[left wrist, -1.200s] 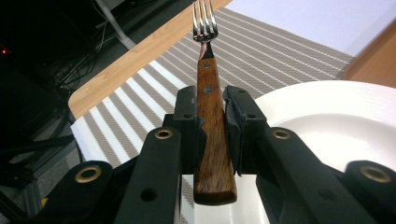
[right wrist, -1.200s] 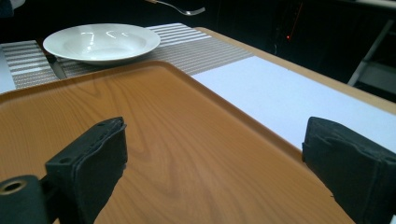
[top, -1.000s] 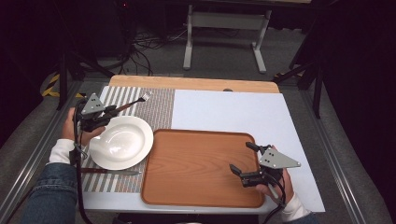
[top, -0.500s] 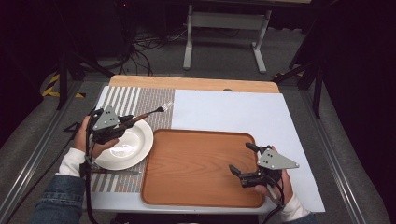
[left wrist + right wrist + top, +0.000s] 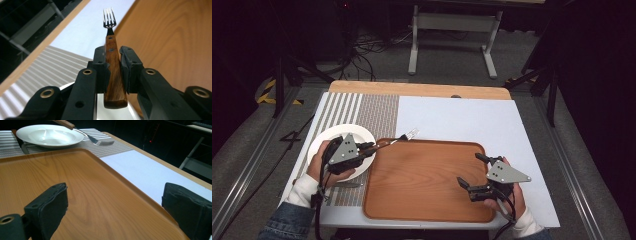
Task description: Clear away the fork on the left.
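Dark floor, cables and a grey stand lie beyond the tabletop's far edge; on it I see one wooden tray at the near edge, one striped mat toward the left edge and one white plate on that mat. From the high view my left gripper hangs over the plate's right rim, and one fork reaches from it past the tray's far-left corner; the left gripper view adds what that one cannot: the jaws pressed narrow on the fork's wooden handle, rivets showing, four tines pointing away. From the right gripper view I get the plate's hollow and a dark knife beside it; my right gripper sits over the tray's near-right corner, jaws wide, nothing between them. Two grippers, two hands.
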### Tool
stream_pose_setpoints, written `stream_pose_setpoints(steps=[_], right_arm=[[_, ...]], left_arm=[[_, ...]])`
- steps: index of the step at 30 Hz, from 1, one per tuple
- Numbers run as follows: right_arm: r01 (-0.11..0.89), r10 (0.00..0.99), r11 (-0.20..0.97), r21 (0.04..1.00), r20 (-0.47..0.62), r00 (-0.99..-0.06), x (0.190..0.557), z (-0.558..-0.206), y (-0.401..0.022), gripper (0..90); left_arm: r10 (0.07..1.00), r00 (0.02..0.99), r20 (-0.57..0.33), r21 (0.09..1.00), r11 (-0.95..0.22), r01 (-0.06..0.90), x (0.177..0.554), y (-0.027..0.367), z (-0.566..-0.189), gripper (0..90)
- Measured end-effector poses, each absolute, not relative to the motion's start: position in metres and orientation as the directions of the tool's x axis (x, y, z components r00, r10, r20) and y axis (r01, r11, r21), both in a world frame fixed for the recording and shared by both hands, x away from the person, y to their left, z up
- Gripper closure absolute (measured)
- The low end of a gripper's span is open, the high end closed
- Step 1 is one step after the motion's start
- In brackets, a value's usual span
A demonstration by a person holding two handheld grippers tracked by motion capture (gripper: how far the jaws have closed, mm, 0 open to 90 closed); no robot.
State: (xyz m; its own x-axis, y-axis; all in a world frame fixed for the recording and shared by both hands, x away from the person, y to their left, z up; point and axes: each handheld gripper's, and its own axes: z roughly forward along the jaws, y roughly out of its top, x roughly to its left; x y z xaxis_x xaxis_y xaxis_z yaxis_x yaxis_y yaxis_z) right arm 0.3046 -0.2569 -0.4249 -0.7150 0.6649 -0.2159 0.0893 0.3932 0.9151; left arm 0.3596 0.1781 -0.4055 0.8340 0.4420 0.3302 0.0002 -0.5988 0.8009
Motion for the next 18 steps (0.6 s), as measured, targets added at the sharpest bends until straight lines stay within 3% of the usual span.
stream_pose_setpoints(steps=[18], right_arm=[[0.090,0.664,0.405,0.910,-0.225,-0.713,0.303,-0.427,-0.258,7.1]], left_arm=[[0.388,0.863,0.324,0.771,-0.637,-0.004,0.321,0.151,-0.438,75.8]])
